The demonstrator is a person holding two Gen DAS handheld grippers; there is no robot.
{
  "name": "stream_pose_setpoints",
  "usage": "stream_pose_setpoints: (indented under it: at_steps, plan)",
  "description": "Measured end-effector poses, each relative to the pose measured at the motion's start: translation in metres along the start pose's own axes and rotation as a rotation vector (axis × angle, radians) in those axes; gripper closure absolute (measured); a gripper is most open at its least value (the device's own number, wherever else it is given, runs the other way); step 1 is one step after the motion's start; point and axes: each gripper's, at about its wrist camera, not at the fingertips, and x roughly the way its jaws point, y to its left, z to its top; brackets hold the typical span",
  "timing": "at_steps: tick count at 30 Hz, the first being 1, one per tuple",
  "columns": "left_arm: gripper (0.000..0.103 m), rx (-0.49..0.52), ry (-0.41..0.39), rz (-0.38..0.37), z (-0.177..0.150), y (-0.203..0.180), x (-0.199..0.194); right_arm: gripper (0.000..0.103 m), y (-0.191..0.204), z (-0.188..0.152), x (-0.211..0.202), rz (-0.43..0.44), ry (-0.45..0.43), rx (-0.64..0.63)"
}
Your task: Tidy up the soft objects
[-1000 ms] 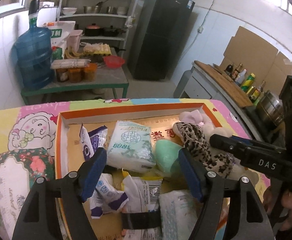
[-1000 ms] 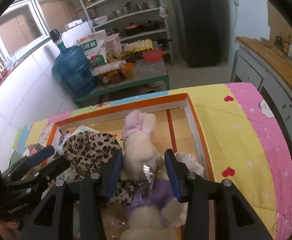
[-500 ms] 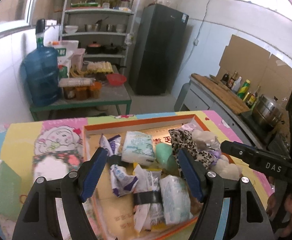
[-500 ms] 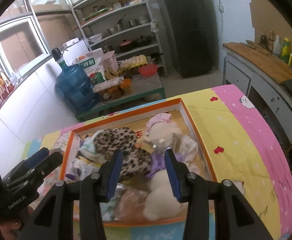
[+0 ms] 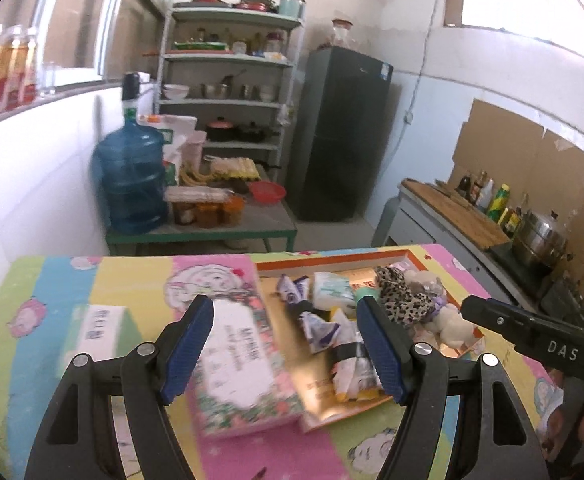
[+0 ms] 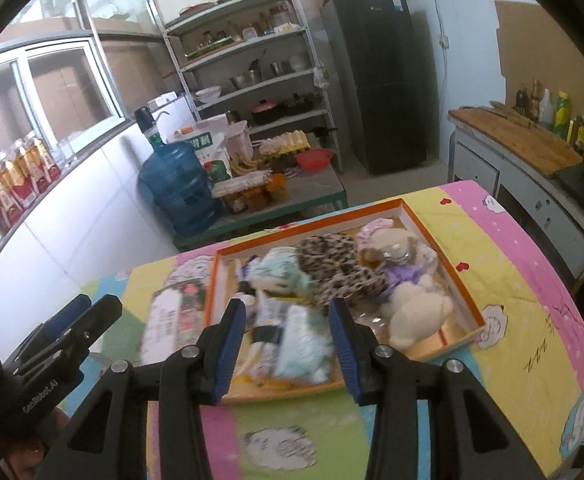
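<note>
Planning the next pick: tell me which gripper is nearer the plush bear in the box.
Right. The right gripper hovers open near the box's front edge, the plush bear just to its right. The left gripper hovers open farther left, over the floral box.

White capital letters "DAS" stand on the side of the black plastic right gripper (image 5: 548, 350), seen at the right edge of the left wrist view. White lettering that reads about "SenRobot.AI" runs along the black plastic left gripper (image 6: 43, 394), seen at the lower left of the right wrist view. The white sack with a green band (image 6: 207, 152) beside the blue water jug carries large green Chinese characters, too blurred to read. Print on the packets in the orange-rimmed cardboard tray (image 6: 440, 236) is unreadable.
</note>
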Motion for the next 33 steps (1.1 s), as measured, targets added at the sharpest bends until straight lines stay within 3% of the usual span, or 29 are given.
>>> stream_pose_setpoints:
  at_steps: [8, 24, 33]
  plan:
    - [0.028, 0.045, -0.024, 0.078, -0.002, 0.027, -0.068, 0.06, 0.056, -0.028, -0.049, -0.065, -0.089, -0.028]
    - [0.028, 0.045, -0.065, 0.042, -0.01, 0.052, -0.155, 0.058, 0.123, -0.079, -0.136, -0.144, -0.223, -0.009]
    - [0.028, 0.063, -0.09, 0.015, -0.016, 0.057, -0.182, 0.058, 0.151, -0.094, -0.165, -0.18, -0.287, -0.092]
